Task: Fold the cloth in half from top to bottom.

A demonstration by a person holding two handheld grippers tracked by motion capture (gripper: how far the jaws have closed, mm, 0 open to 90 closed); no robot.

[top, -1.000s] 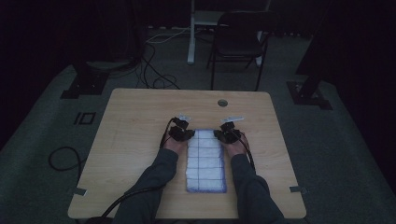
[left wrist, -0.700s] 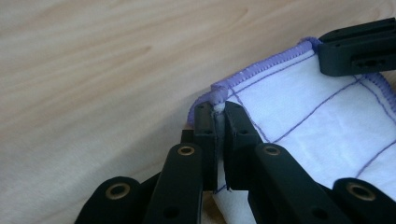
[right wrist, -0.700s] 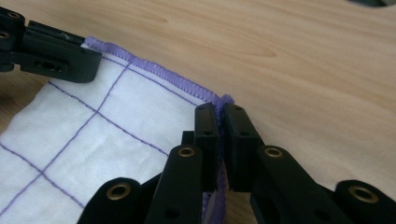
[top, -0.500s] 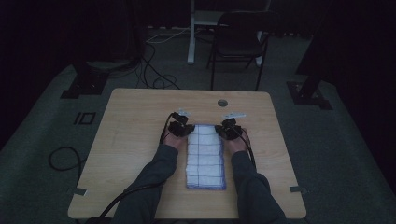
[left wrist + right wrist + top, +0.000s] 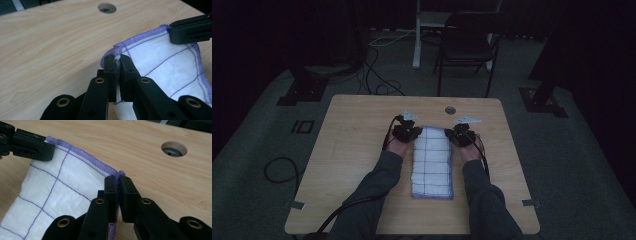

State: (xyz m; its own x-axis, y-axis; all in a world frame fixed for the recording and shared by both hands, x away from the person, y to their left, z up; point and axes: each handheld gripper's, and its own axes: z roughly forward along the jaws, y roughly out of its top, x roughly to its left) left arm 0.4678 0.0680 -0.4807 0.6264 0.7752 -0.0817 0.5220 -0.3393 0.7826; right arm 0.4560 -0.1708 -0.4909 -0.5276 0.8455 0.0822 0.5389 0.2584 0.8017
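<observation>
While the white cloth point(image 5: 432, 162) with its purple grid lines and purple stitched hem lies lengthwise on the middle of the tabletop point(image 5: 352, 150), both of its far corners are pinched. The left gripper point(image 5: 408, 132) sits at the cloth's far left corner, and in the left gripper view its jaws are pressed together on a small bunched fold of the purple hem point(image 5: 117, 51), which stands up between the pads. The right gripper point(image 5: 460, 135) sits at the far right corner; in the right gripper view its jaws are likewise clamped on the hem, with the purple edge point(image 5: 100, 165) running away from them toward the other gripper's black jaw at the upper left of that view.

From the high view, the near end of the cloth rests flat on the wood between the person's two forearms, close to the near edge of the tabletop, while the far end is gathered slightly at the two grippers. The sleeves point(image 5: 379, 185) come in from the bottom of that view, one on each side of the cloth, and a black cable point(image 5: 352, 206) trails back along the left arm.

A round hole point(image 5: 450, 109) in the tabletop lies just beyond the cloth's far edge, a little right of centre; it shows also in the left gripper view point(image 5: 107, 8) and in the right gripper view point(image 5: 174, 148). Beyond the table, on the dim floor, a dark chair point(image 5: 467, 47) stands, with loose cables point(image 5: 377, 75) to its left.
</observation>
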